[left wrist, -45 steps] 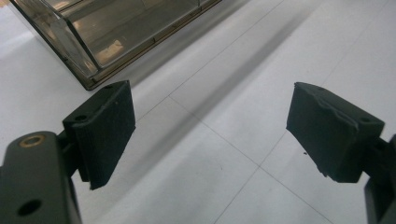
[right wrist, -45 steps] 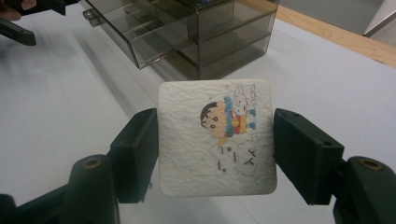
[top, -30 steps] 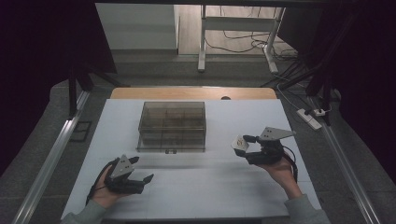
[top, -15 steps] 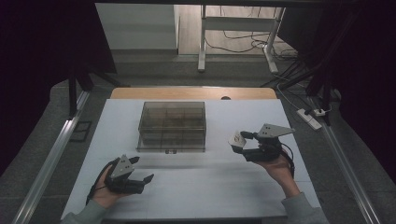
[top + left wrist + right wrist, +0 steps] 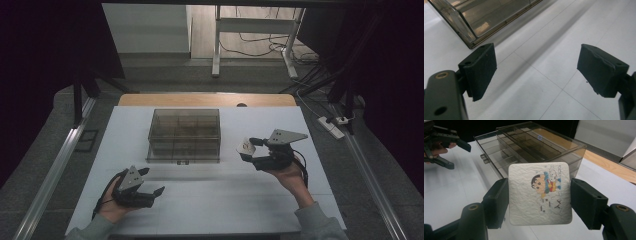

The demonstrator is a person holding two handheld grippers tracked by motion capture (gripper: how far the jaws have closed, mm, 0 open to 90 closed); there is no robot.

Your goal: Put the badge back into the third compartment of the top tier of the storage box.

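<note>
Right tongs pinch the card by its edges, right of the box; left tongs spread, idle near-left on desk; keep card level, approach box slowly.

A recording rig in a lab or workshop room

A white table was set up between dark curtains, with metal rails run along both sides on a grey floor. Behind it, a metal frame stand was placed on a wooden floor, loose cables were strewn about, and a power strip was laid at the right.
</note>
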